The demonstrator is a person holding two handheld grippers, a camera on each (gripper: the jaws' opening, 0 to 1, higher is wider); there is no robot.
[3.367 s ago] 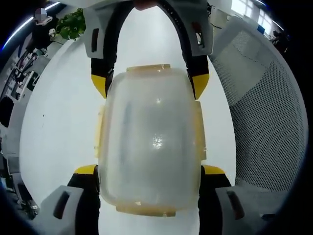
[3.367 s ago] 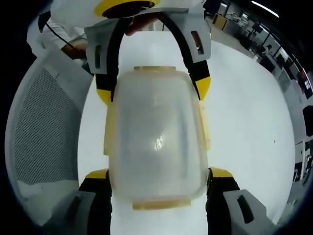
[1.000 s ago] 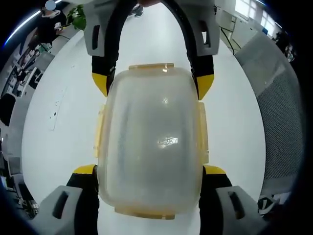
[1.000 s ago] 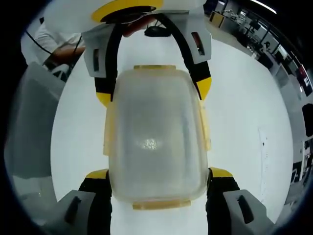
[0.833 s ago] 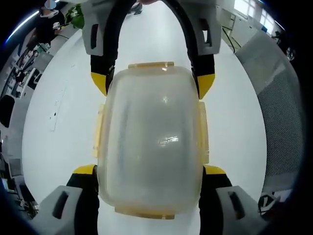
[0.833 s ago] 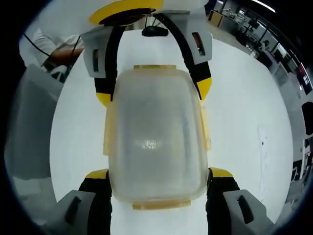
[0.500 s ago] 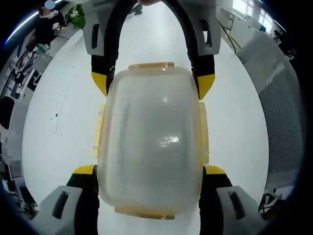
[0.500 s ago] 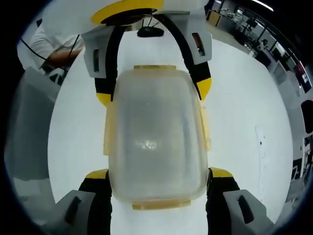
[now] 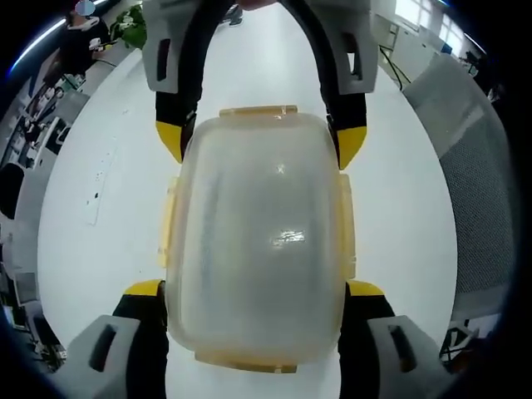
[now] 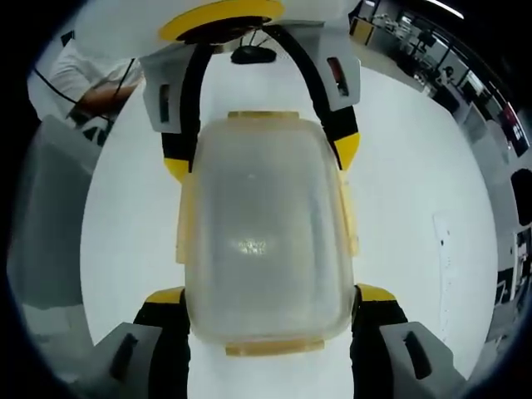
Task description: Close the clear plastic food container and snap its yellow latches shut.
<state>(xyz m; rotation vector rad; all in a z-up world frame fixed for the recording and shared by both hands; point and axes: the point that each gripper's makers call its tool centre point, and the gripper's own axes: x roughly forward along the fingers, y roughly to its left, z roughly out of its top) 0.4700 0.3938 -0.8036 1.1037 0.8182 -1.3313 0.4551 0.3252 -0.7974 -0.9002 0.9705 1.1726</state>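
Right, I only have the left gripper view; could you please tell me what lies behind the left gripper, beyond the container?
Observer: In the right gripper view, a small dark object seems to lie on the white table, just beyond the left gripper that clasps the container.
Operator: Thank you. Is anybody near that side?
Observer: Yes, a person's white sleeve shows past the table's far edge, at the upper left of that view.
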